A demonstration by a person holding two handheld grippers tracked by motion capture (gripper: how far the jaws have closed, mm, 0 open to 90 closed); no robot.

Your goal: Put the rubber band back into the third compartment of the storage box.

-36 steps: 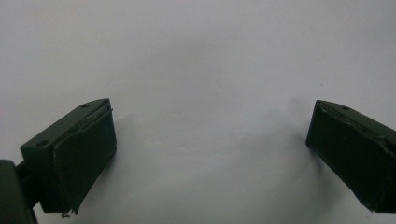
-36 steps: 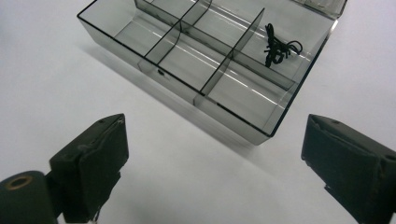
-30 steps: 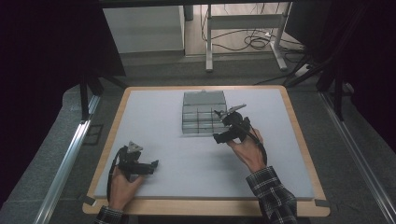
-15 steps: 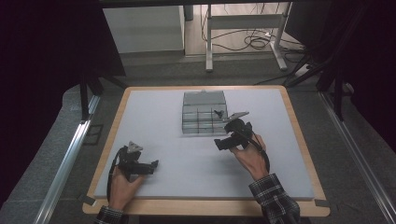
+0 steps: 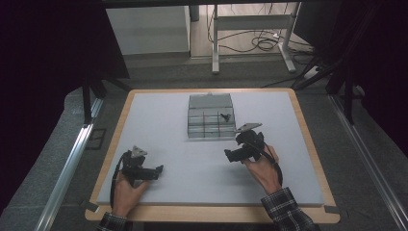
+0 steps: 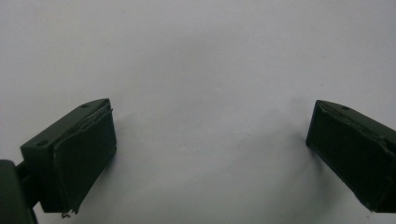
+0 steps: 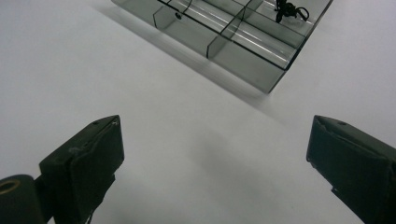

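A clear compartment box [image 5: 210, 117] with its lid open sits at the middle back of the white mat [image 5: 173, 144]. A small black item [image 5: 224, 116] lies in one of its right compartments, also seen as a black item [image 7: 288, 9] at the top of the right gripper view. My right gripper [image 5: 230, 156] is open and empty, just in front and to the right of the box [image 7: 224, 32]. My left gripper [image 5: 159, 169] is open and empty at the front left, over bare mat [image 6: 210, 70].
The mat lies on a wooden-edged table [image 5: 308, 130]. Dark floor surrounds it, with a metal rail [image 5: 67, 163] at the left and a desk frame with cables [image 5: 255, 33] behind.
My right gripper has drawn back from the box toward the front edge, leaving the black item in the compartment. The left gripper has stayed put.
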